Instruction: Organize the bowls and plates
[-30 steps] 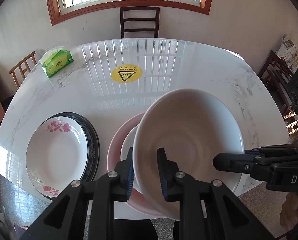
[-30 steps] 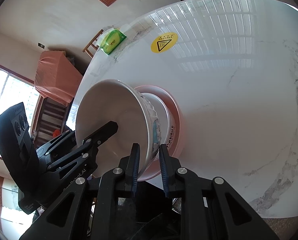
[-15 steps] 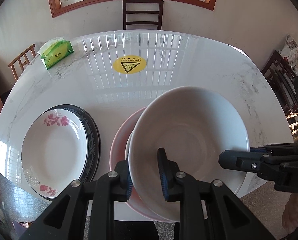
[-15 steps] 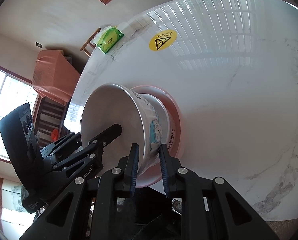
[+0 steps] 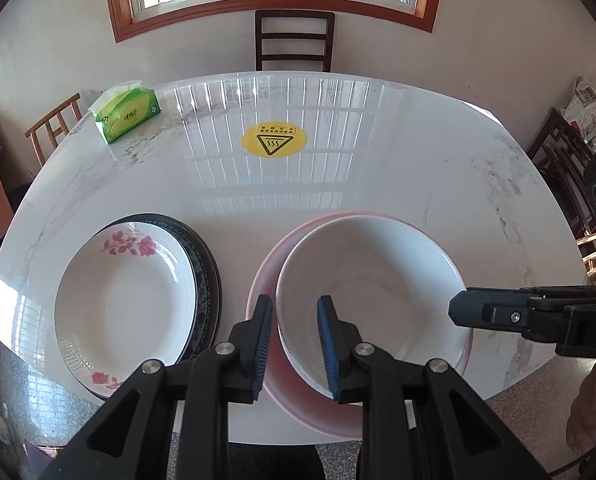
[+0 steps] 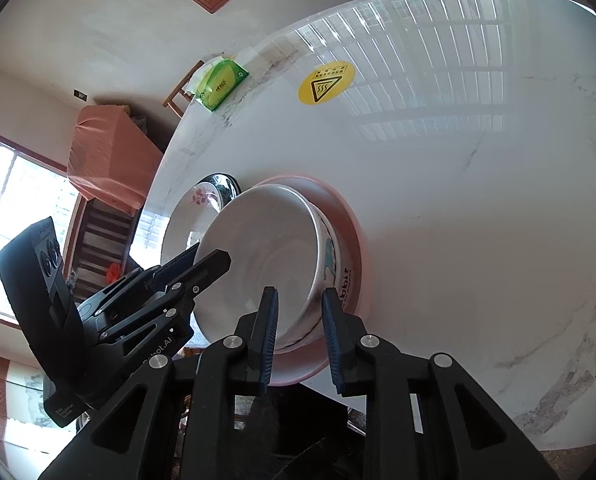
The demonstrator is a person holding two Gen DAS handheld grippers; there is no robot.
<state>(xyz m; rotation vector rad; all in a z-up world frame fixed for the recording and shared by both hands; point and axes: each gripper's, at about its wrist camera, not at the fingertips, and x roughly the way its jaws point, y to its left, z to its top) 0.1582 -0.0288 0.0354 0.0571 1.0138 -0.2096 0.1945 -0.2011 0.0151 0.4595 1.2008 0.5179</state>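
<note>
A large white bowl sits nested in another bowl on a pink plate at the table's near edge. My left gripper straddles the bowl's near-left rim, jaws slightly parted. My right gripper straddles the bowl's other rim, jaws slightly parted; it also shows in the left wrist view. The pink plate shows under the bowl. A white rose-patterned plate lies on a dark-rimmed plate to the left.
A green tissue pack lies at the far left of the white marble table. A yellow hot-surface sticker marks its middle. Chairs stand around the table, one at the far side.
The bowl has come down from a tilted lift and now rests level in the stack. Both grippers have loosened their hold on its rim.
</note>
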